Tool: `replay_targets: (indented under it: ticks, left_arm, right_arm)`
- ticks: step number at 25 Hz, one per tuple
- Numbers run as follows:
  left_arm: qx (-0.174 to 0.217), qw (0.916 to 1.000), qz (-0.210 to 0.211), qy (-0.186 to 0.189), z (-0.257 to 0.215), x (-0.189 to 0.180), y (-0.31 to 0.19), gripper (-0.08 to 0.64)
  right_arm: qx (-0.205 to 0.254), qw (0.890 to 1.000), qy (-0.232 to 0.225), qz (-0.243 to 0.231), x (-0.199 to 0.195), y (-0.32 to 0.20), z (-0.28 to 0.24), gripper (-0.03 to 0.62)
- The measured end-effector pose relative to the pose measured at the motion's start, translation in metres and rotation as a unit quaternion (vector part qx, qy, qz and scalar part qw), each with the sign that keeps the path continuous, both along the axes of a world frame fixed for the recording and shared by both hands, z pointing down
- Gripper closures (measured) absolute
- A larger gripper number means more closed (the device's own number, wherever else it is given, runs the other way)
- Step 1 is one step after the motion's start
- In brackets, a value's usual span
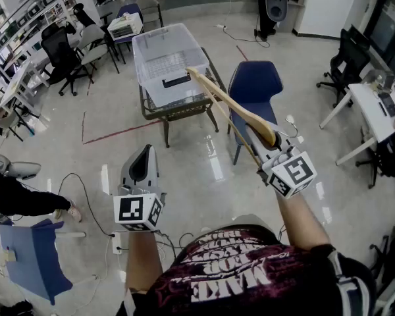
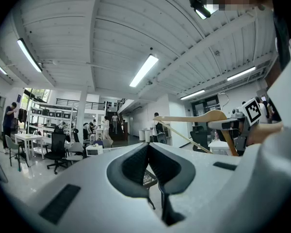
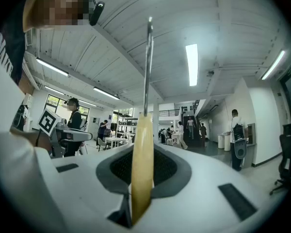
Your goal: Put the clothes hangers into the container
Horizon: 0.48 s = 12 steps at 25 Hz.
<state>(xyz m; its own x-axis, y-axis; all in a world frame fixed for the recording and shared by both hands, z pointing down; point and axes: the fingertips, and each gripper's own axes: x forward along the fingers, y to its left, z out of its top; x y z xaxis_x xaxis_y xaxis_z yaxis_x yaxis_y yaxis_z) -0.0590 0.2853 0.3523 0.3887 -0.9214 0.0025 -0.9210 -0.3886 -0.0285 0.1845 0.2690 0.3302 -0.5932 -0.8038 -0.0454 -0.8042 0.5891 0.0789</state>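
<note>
Right gripper view: my right gripper [image 3: 141,147] pinches the hanger [image 3: 142,125], likely for steering it into the container [image 1: 147,50]. My left gripper [image 2: 148,148] idles, jaws pressed together.

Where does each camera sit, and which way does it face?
Head view: on the person's head, facing steeply down at the container; left gripper, right gripper, both forearms show.
Left gripper view: on the left gripper, tilted toward the ceiling; its shut, empty jaws show.
Right gripper view: on the right gripper, tilted upward; jaws shut on the hanger.
Shared: all three show the hanger.
</note>
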Motion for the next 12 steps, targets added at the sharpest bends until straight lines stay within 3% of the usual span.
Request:
replay_targets:
  ticks: [12]
  left_arm:
    - [-0.005,0.9996,0.027,-0.001,0.015,0.021,-0.022,0.554]
  right_arm:
    - [-0.014,1.000,-0.008,-0.007,-0.004,-0.013,-0.001,0.538]
